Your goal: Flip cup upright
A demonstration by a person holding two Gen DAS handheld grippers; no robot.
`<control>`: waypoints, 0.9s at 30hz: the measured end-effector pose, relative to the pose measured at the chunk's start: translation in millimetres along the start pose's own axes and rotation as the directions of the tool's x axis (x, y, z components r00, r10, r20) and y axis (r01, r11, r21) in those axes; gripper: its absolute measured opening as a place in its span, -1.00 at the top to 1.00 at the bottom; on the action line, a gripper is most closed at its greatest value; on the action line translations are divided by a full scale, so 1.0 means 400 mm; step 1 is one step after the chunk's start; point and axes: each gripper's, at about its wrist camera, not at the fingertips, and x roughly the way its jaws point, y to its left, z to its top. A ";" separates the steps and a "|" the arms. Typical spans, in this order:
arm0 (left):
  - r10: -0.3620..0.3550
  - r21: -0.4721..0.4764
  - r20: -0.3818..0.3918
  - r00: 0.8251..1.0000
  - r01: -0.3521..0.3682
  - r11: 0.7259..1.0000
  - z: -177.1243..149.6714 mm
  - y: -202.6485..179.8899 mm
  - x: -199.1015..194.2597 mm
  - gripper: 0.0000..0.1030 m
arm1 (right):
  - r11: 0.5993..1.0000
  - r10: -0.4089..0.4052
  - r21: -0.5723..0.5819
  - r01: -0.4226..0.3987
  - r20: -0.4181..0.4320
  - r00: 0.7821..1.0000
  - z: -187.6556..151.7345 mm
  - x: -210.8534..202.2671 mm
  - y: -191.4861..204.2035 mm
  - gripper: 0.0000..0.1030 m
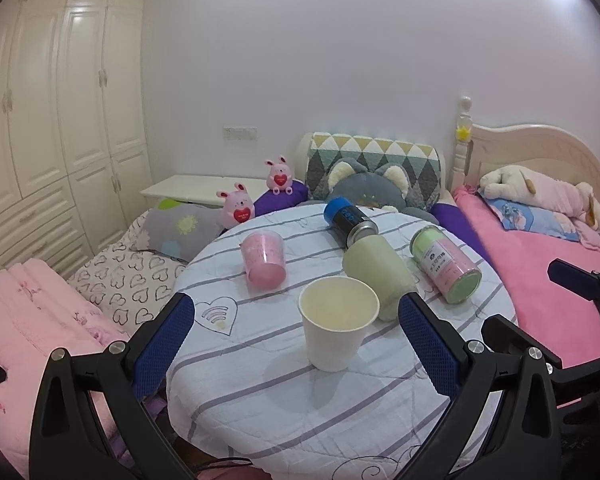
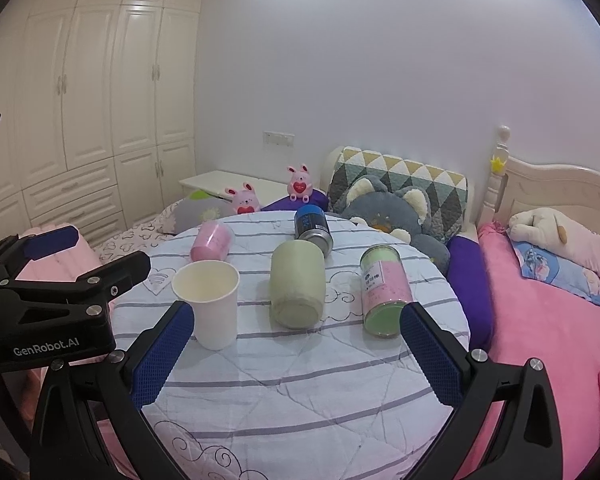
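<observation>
A white paper cup [image 1: 336, 328] stands upright on the round table [image 1: 284, 412], mouth up; it also shows in the right wrist view [image 2: 211, 300]. My left gripper [image 1: 296, 340] is open, its fingers either side of the cup without touching it. A pale green cup [image 2: 298, 288] lies on its side mid-table, base toward me. My right gripper [image 2: 296, 344] is open and empty, just short of the green cup. A pink cup [image 1: 263, 259] lies on its side at the far left.
A green-and-pink can [image 2: 382, 292] lies on its side at the right, a blue-capped spray can [image 2: 313, 226] at the back. Beds with pink bedding and plush toys [image 2: 396, 208] surround the table. The left gripper's body [image 2: 52, 296] is at the table's left edge.
</observation>
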 end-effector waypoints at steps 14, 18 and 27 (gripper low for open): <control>0.057 0.001 0.059 0.997 -0.057 0.998 0.002 0.012 -0.009 -1.00 | 0.998 0.063 -0.032 -0.061 0.056 0.996 -0.003 0.008 0.030 -1.00; 0.083 0.004 0.072 0.994 -0.083 0.997 0.004 0.012 -0.015 -1.00 | 0.997 0.079 -0.032 -0.077 0.074 0.994 -0.004 0.008 0.032 -1.00; 0.135 0.003 0.093 0.986 -0.136 0.991 0.004 0.024 -0.023 -1.00 | 0.994 0.108 -0.032 -0.105 0.089 0.990 -0.007 0.018 0.036 -1.00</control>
